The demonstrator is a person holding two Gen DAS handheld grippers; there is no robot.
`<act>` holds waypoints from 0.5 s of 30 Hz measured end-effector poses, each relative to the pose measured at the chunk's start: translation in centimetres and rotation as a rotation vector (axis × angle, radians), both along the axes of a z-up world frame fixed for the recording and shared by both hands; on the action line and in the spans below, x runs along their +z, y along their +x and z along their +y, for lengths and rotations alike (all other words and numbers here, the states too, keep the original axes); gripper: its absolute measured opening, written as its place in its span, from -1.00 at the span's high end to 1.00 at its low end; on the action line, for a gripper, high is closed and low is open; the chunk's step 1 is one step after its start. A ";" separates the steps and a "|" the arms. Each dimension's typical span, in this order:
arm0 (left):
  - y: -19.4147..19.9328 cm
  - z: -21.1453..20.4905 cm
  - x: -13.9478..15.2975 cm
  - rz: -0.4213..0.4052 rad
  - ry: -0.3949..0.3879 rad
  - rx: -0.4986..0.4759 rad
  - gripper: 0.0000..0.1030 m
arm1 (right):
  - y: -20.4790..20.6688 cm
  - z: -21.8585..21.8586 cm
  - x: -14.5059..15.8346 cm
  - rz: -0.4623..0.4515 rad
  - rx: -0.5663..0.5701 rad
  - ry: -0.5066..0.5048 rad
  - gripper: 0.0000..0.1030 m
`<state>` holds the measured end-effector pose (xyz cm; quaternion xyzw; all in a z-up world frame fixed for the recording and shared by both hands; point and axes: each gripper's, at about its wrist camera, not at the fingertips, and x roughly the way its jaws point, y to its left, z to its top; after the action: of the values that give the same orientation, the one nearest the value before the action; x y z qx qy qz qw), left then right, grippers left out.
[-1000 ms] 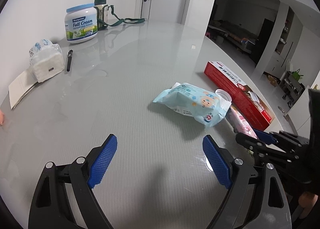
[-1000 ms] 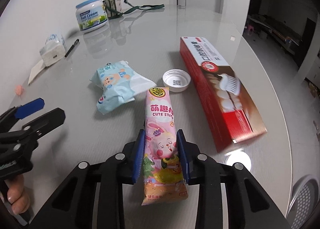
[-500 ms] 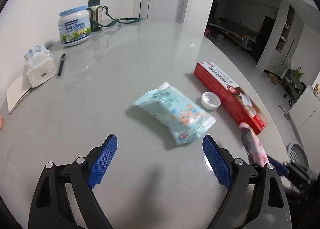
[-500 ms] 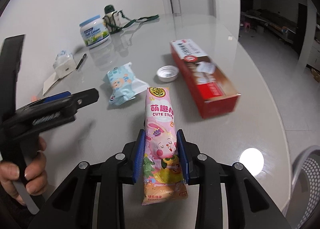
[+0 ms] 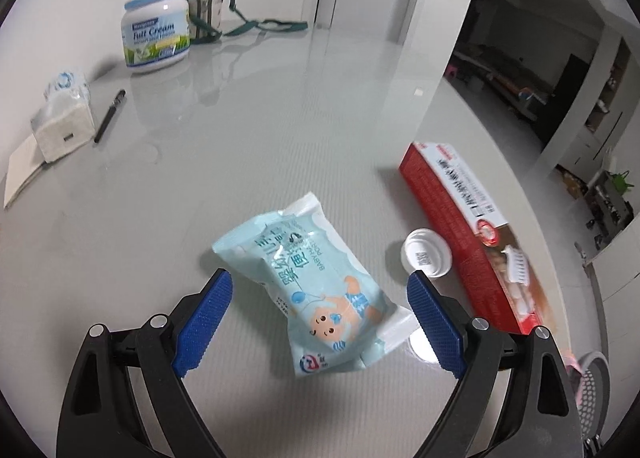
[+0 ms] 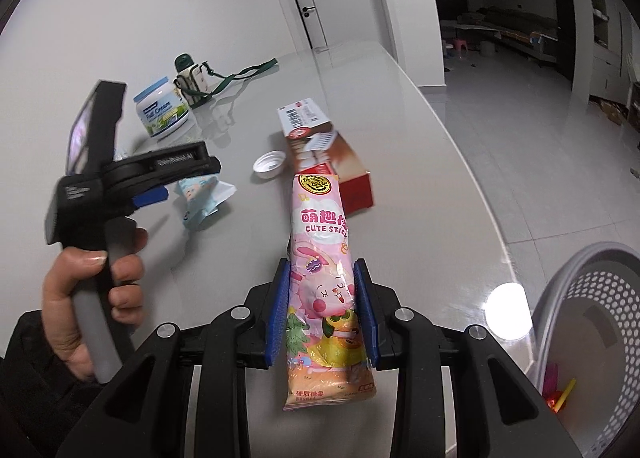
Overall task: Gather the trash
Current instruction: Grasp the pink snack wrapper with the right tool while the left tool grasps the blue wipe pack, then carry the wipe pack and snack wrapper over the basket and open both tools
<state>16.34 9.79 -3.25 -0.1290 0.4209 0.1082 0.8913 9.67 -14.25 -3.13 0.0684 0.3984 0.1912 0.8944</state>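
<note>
My right gripper (image 6: 322,308) pinches the pink candy wrapper (image 6: 326,290), bin (image 6: 576,298) at three o'clock. My left gripper (image 5: 320,318) is opening around the untouched wipes pack (image 5: 308,282). Cap (image 5: 426,253) and red box (image 5: 468,226) remain.

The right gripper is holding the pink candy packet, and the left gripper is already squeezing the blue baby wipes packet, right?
Not quite. In the left wrist view, the left gripper is opening, its pads clear of the blue baby wipes packet lying between them. The right gripper does hold the pink candy packet.
</note>
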 end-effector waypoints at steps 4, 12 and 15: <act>0.2 0.6 -1.2 0.047 0.018 0.022 -0.69 | 0.2 -0.5 -0.2 0.009 -0.009 0.012 0.40; -0.4 1.2 -1.4 0.043 0.019 -0.012 -0.16 | 0.1 -0.4 -0.5 0.014 -0.016 0.011 0.40; -0.7 1.4 -1.3 0.029 0.013 -0.025 -0.13 | 0.0 -0.2 -0.5 0.018 -0.018 0.013 0.40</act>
<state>15.59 11.15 -4.56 -0.1165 0.4348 0.1018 0.8871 9.69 -14.50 -3.59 0.0796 0.4046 0.1852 0.8920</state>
